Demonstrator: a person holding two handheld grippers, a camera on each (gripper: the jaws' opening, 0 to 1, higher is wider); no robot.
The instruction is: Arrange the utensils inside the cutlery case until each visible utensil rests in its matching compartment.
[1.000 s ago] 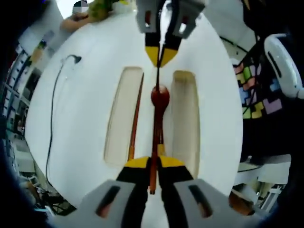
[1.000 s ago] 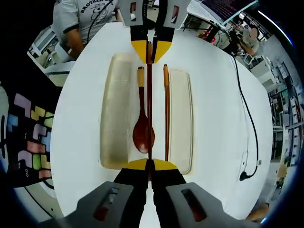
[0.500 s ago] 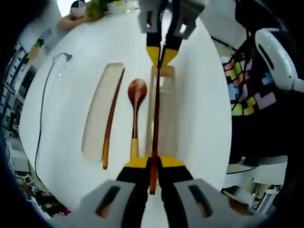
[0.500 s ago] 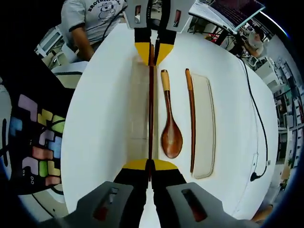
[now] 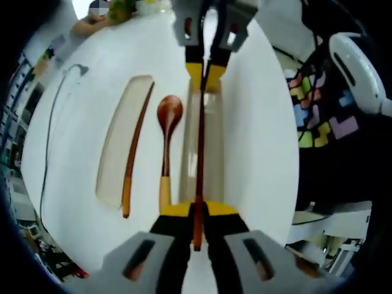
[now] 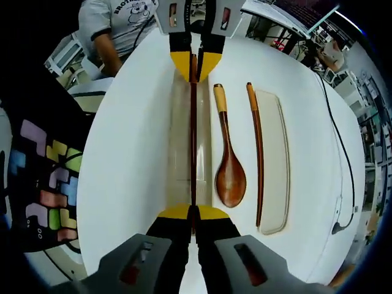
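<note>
A dark red chopstick (image 5: 200, 141) runs lengthwise between both grippers, just above a long translucent case half (image 5: 213, 147). My left gripper (image 5: 196, 211) is shut on its near end, and my right gripper (image 5: 205, 72) is shut on the far end. In the right gripper view the same chopstick (image 6: 193, 135) spans from my right gripper (image 6: 193, 213) to the left gripper (image 6: 195, 64), over the case half (image 6: 179, 147). A wooden spoon (image 6: 229, 174) lies on the table beside it. A second chopstick (image 6: 256, 159) lies along the edge of the other case half (image 6: 277, 165).
The white round table (image 5: 263, 153) ends close to the right in the left gripper view. A black cable (image 5: 52, 122) trails across its far side. A person in a grey T-shirt (image 6: 116, 24) stands at the table's edge. Patterned clothing (image 5: 324, 116) is close by.
Both grippers have carried the held chopstick sideways, from above the spoon to above the case half. The spoon and second chopstick stay where they were on the table.
</note>
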